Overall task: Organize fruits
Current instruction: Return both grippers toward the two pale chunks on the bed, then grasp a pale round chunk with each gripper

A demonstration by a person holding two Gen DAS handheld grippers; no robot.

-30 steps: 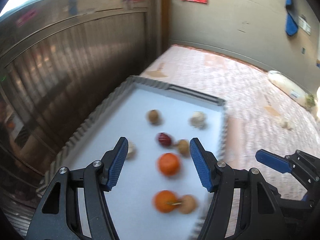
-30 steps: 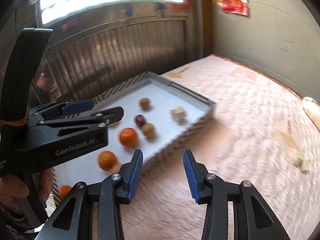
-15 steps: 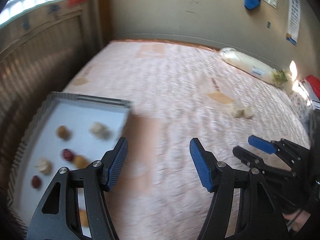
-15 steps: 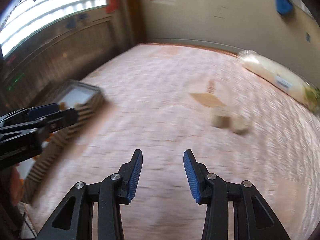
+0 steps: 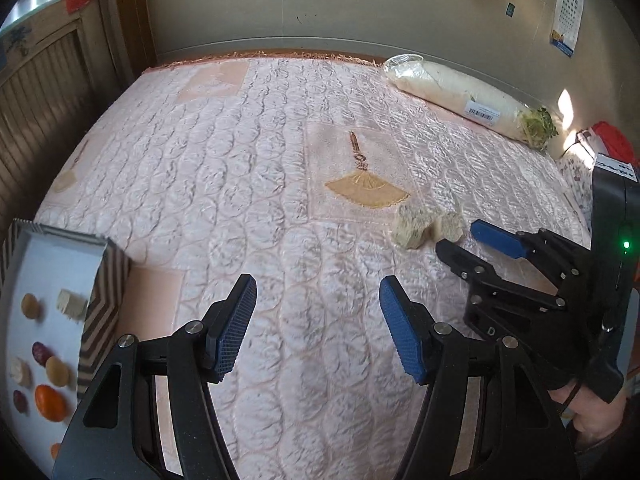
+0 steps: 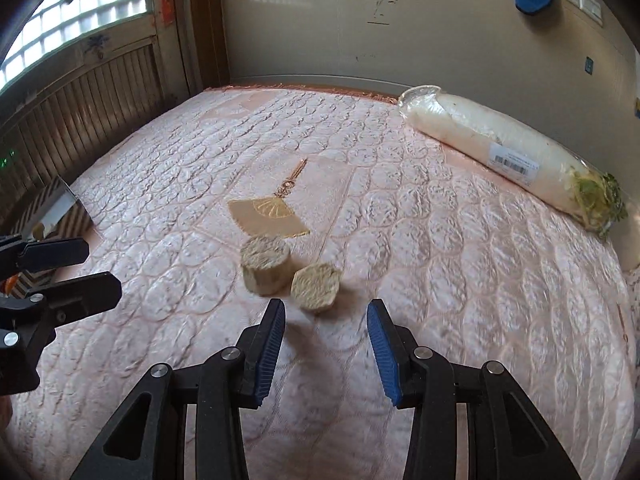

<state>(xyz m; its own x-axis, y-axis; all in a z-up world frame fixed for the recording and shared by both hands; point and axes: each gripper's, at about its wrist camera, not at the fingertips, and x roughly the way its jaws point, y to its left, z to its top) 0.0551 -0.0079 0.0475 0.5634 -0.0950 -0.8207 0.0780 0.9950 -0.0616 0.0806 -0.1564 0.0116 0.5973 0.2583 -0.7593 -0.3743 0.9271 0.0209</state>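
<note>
Two beige cut chunks lie side by side on the pink quilted bed: a round one [image 6: 265,265] and a hexagonal one [image 6: 316,286]; both show in the left wrist view [image 5: 412,226]. My right gripper [image 6: 326,344] is open and empty, just short of the hexagonal chunk; it also shows in the left wrist view [image 5: 470,240]. My left gripper [image 5: 318,328] is open and empty over bare quilt. A white tray [image 5: 106,292] with striped walls at the far left holds an orange [image 5: 50,402], brown and dark red fruits and pale chunks.
A wrapped white radish [image 6: 508,156] lies along the far right by the wall. A gold fan embroidery [image 6: 266,216] sits mid-bed. Wooden slatted panelling [image 6: 80,112] runs along the left. A red object [image 5: 612,138] is at the right edge.
Both grippers have swung right, away from the tray of fruit, toward the middle of the bed. The right gripper has come close to the two beige chunks.
</note>
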